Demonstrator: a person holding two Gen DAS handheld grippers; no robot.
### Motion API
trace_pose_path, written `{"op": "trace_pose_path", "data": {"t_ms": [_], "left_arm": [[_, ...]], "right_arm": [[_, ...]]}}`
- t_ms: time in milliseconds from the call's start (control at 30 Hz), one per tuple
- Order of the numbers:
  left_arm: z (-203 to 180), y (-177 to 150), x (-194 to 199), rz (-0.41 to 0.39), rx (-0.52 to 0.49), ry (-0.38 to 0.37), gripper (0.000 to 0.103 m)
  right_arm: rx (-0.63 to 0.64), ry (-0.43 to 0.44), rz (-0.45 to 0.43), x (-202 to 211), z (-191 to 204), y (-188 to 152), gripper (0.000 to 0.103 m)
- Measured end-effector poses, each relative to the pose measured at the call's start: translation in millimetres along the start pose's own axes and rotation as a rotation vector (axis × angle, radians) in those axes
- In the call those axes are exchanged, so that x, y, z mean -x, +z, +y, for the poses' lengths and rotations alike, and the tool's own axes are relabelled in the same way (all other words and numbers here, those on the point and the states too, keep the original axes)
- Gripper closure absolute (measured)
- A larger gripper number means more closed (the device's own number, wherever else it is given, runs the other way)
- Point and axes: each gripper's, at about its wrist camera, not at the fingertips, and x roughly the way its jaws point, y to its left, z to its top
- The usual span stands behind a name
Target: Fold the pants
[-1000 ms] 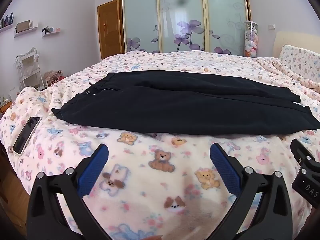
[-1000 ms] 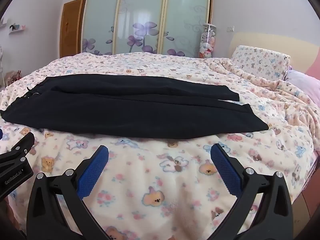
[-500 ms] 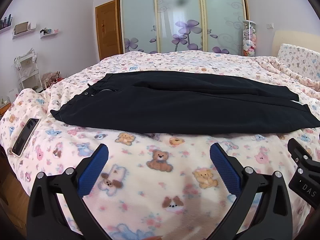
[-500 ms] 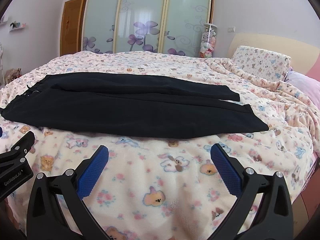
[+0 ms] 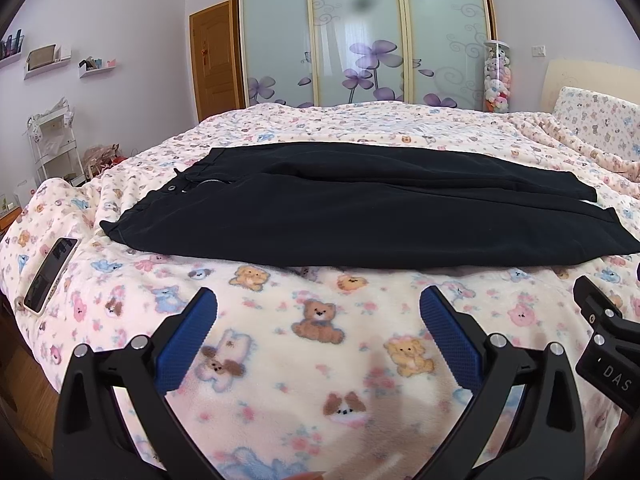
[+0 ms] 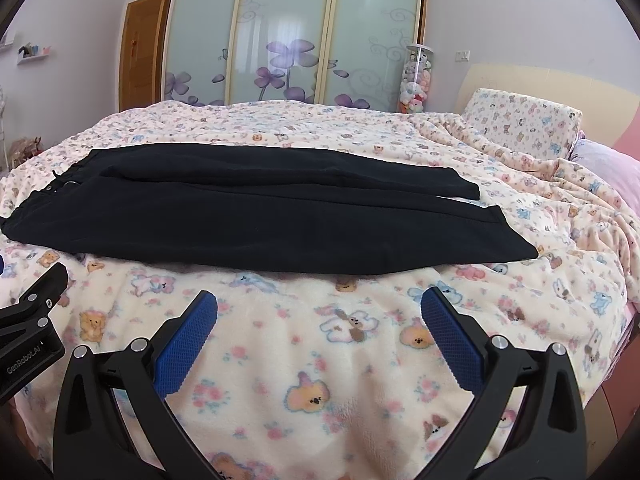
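While both sets of fingers stand released and empty over the bed (image 5: 280, 360), the left gripper (image 5: 318, 312) and right gripper (image 6: 319, 312) face black pants (image 5: 360, 216) lying flat beyond their tips, waistband leftward.

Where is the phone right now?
Left wrist view only: the phone lies at the blanket's left edge, left of the pants' waistband.

Home bedroom: a bed (image 5: 360, 360) under a teddy-print blanket filled the near view, a sliding wardrobe (image 5: 360, 40) with frosted flower doors stood far, wooden door (image 5: 214, 56) far left, pillow (image 6: 524, 124) far right.
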Motion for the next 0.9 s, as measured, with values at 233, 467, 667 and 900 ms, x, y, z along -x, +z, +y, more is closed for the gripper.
{"op": "trace_pose_path", "data": {"t_ms": [233,467,667,900], "left_arm": [[0.4,0.0,0.0,0.001,0.001,0.001,0.002],[2.4,-0.1,-1.2,0.000,0.000,0.000,0.002],[2.2,-0.2,-1.3,0.001,-0.001,-0.001,0.002],[2.5,-0.2,-1.4,0.001,-0.001,-0.001,0.002]], "right_arm": [[-0.001,0.000,0.001,-0.4,-0.7,-0.5,0.001],[-0.001,0.000,0.003,-1.3,-0.3,-0.9,0.001],[-0.001,0.000,0.004,-1.3,-0.2,-0.4,0.001],[-0.002,0.000,0.004,-1.2,-0.2,-0.1,0.001]]}}
